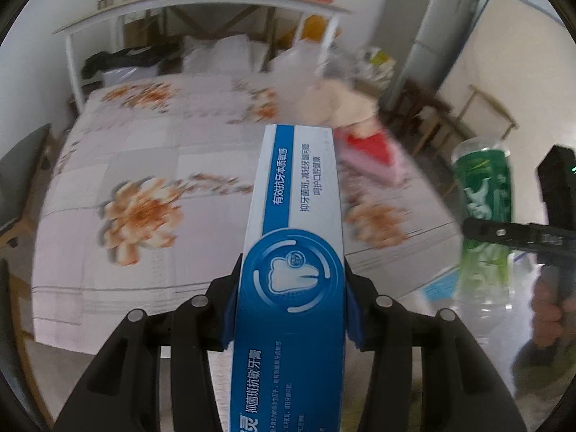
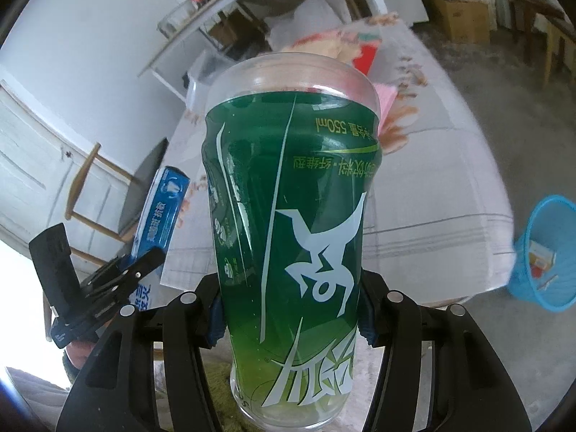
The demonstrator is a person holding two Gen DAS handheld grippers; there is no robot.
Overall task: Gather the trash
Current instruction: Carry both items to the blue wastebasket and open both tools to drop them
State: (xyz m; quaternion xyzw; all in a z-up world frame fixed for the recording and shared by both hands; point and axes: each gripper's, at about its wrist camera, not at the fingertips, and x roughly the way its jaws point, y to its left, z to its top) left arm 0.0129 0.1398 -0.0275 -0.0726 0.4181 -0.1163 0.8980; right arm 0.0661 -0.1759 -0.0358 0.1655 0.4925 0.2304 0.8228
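Trash in hand, two pieces, both raised over the bed [image 1: 151,151] with its flowered cover. My right tool [image 2: 289,318] is clenched across the green-labelled plastic bottle [image 2: 288,216]; it looks empty, so I judge it light, springy and slick, best gripped mid-body as now. My left tool [image 1: 289,320] grips the toothpaste box [image 1: 295,252] by its long sides: thin card, light, easily crushed. A blue wastebasket [image 2: 540,252] stands on the floor beside the bed.

L tongs [image 1: 291,309] & R tongs [image 2: 289,315] both angled down, pads clamped on a held item each.
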